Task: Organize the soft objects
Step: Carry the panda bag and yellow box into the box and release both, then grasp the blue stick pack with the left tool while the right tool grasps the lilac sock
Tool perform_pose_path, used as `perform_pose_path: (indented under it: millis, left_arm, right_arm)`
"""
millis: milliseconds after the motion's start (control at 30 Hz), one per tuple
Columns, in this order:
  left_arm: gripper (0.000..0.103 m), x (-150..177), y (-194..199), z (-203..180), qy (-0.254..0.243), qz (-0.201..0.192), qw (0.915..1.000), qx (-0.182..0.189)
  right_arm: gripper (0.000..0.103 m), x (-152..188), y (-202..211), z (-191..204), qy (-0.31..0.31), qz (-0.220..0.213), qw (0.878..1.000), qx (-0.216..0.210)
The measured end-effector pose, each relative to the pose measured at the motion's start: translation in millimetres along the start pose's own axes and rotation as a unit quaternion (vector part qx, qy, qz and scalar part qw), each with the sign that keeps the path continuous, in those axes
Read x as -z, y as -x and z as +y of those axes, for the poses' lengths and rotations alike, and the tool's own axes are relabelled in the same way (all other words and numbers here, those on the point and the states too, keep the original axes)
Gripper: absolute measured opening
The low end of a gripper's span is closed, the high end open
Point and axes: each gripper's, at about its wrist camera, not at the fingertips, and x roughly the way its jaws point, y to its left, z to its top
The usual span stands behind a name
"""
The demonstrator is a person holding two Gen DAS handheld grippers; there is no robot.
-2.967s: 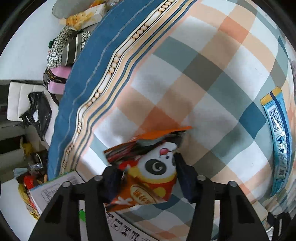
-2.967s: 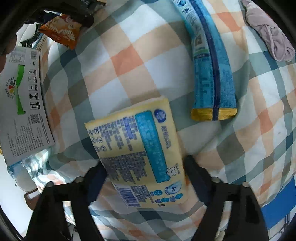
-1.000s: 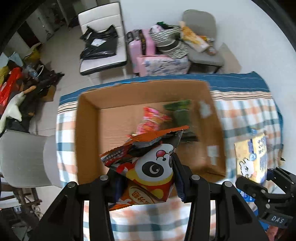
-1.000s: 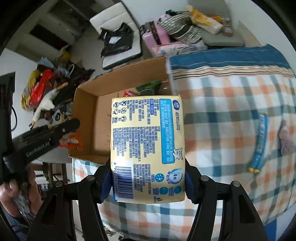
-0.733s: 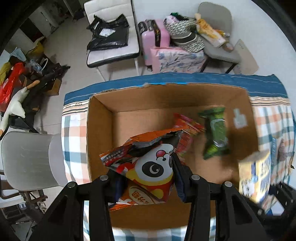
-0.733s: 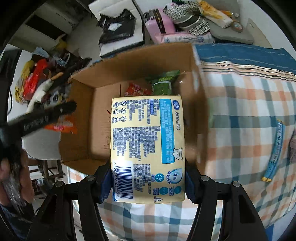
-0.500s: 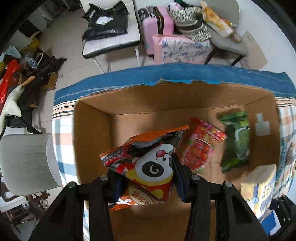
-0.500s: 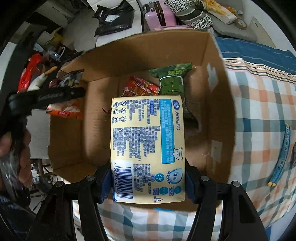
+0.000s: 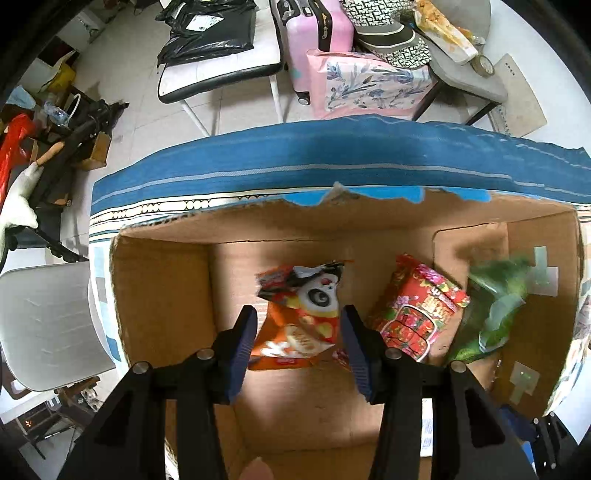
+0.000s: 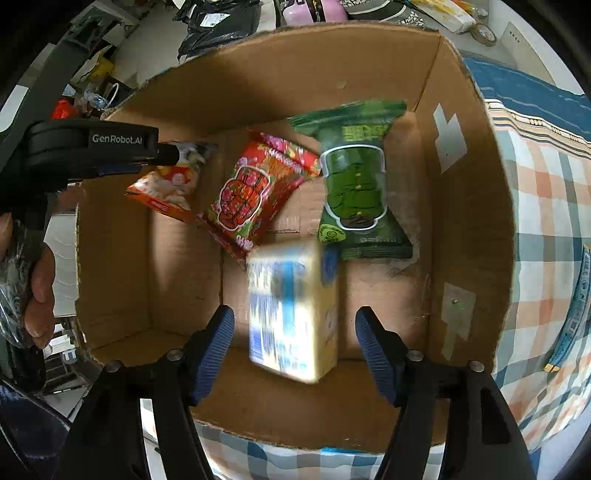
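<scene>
Claws (image 9: pixel 297 332) (image 10: pixel 294 341) now spread; both packs released.

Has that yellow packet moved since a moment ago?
Yes. The yellow packet has left the right tool, whose jaws now stand open, and is blurred, dropping into the cardboard box beside the green packet.

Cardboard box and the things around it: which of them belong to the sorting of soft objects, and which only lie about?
Belong to the job:
cardboard box
yellow tissue pack
panda snack bag
red snack bag
green snack bag
long blue packet, on the checked cloth
left claw and right claw, both open

Only lying about:
pink suitcase
black bag
white chair
</scene>
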Motion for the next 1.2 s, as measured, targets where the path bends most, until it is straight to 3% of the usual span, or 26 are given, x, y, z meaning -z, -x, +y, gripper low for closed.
perform_pose_path:
  millis: [133, 200, 267, 367, 533, 800, 1200]
  left_arm:
    - [0.052, 11, 15, 0, -0.001, -0.008, 0.9999, 0.008]
    - [0.057, 21, 28, 2, 0.005, -0.021, 0.9997, 0.011]
    - [0.075, 33, 39, 6, 0.014, -0.030, 0.9992, 0.020]
    - [0.089, 54, 55, 10, 0.024, -0.044, 0.9981, 0.038]
    - [0.089, 98, 81, 16, 0.047, -0.070, 0.9949, 0.056]
    - [0.089, 162, 125, 14, 0.068, -0.123, 0.9891, 0.043]
    - [0.089, 225, 176, -2, 0.074, -0.172, 0.9818, 0.033]
  right_arm:
    - [0.079, 2, 12, 0, 0.004, -0.011, 1.000, 0.006]
    - [0.091, 6, 21, 0, 0.009, -0.021, 1.000, 0.015]
    - [0.099, 8, 28, 0, 0.012, -0.026, 0.999, 0.018]
    - [0.103, 17, 41, 0, 0.020, -0.037, 0.999, 0.030]
    - [0.103, 29, 61, -2, 0.029, -0.055, 0.997, 0.048]
    - [0.103, 60, 98, 0, 0.049, -0.084, 0.994, 0.057]
    - [0.103, 112, 167, 1, 0.084, -0.136, 0.986, 0.054]
